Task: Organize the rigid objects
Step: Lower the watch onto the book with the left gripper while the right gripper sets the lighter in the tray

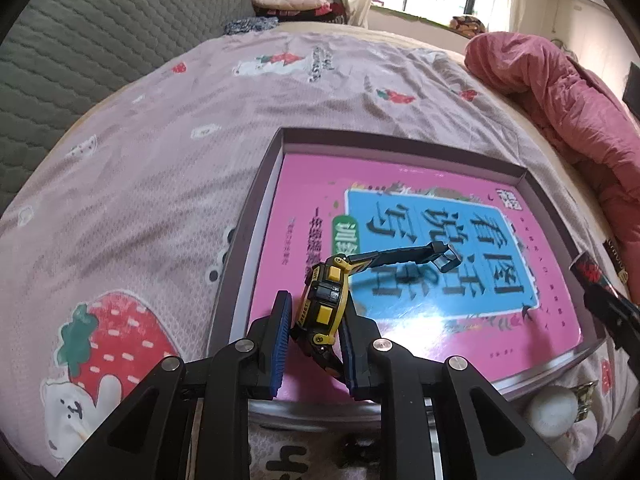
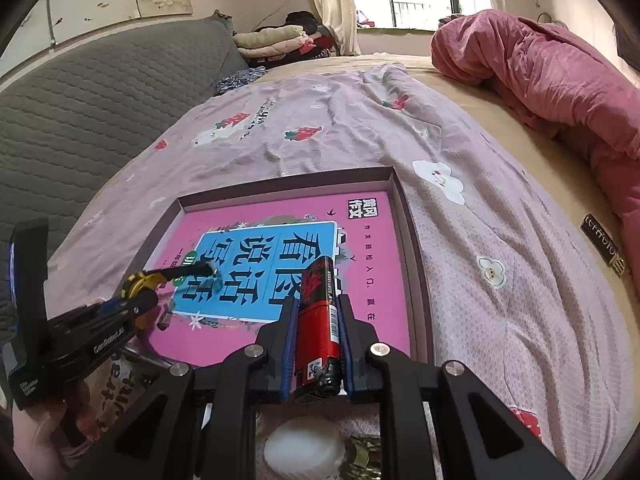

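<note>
A shallow grey box (image 1: 400, 142) lies on the bed with a pink book (image 1: 320, 200) inside. My left gripper (image 1: 316, 312) is shut on a yellow and black watch (image 1: 326, 300) over the book's near left part. Its black strap (image 1: 400, 256) reaches out over the blue title panel. In the right wrist view my right gripper (image 2: 317, 304) is shut on a red and black battery (image 2: 316, 332) above the near edge of the book (image 2: 280, 208). The left gripper (image 2: 132, 308) with the watch (image 2: 140, 280) shows at the left there.
The box sits on a lilac strawberry-print sheet (image 1: 160, 160). A white round object (image 2: 304, 448) and a gold item (image 2: 364, 456) lie just in front of the box. A bunched pink quilt (image 1: 560, 100) fills the right side. A grey padded backrest (image 1: 100, 40) runs along the left.
</note>
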### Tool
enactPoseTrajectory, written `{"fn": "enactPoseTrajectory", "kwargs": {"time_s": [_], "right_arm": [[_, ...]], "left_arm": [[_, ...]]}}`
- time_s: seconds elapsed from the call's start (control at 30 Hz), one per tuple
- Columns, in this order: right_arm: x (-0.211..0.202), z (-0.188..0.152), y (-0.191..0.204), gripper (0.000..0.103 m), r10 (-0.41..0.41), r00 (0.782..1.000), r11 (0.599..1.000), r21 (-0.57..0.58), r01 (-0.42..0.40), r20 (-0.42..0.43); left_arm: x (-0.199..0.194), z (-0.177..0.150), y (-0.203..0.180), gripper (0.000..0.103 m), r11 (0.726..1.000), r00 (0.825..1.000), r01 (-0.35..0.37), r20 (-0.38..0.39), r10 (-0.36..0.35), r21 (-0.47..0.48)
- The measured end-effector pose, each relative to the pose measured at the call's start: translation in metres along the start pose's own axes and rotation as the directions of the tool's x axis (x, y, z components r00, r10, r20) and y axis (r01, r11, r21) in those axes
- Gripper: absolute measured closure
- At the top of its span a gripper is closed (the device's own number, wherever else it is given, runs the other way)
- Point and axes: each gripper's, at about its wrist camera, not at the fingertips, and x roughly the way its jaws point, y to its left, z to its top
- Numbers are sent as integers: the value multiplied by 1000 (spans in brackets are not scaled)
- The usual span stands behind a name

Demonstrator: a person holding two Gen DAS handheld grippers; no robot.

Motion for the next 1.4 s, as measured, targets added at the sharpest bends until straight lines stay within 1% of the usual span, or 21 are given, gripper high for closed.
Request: {"fn": "enactPoseTrajectory", "kwargs": {"time_s": [0.1,0.27,0.37,0.57,0.8,0.9,1.07,1.2,1.4], "right_arm": [[6,1,-7,84,10,1000,999,43,-10,-7],[19,3,-8,84,-53,998,998,15,53,-22],[22,1,-10,84,-51,998,998,28,52,-27],[25,-5,-12,84,-99,994,995,-3,99,-42],[28,-11,-18,84,-101,992,995,17,103,-72],[28,-13,-21,84,-103,991,994,26,106,-79],[27,-13,-23,84,-98,992,994,43,101,-75],[26,-15,-19,84,-112,991,993,18,113,-68],[20,-17,-18,84,-112,992,993,18,113,-61]], "left_arm": [[1,-6,7,80,1000,1000,8,-15,-8,-18],[-4,-11,9,80,1000,1000,15,-16,-15,-6],[-6,-11,10,80,1000,999,25,-21,-25,-10],[-11,-14,9,80,1000,999,30,-14,-30,3],[-16,-18,7,80,999,999,34,-8,-34,24],[-17,-18,8,80,999,999,39,-10,-39,17],[-19,-18,9,80,999,999,47,-7,-47,10],[-20,-18,9,80,999,999,44,-3,-44,14],[-24,-19,10,80,999,999,52,-1,-52,12]]}}
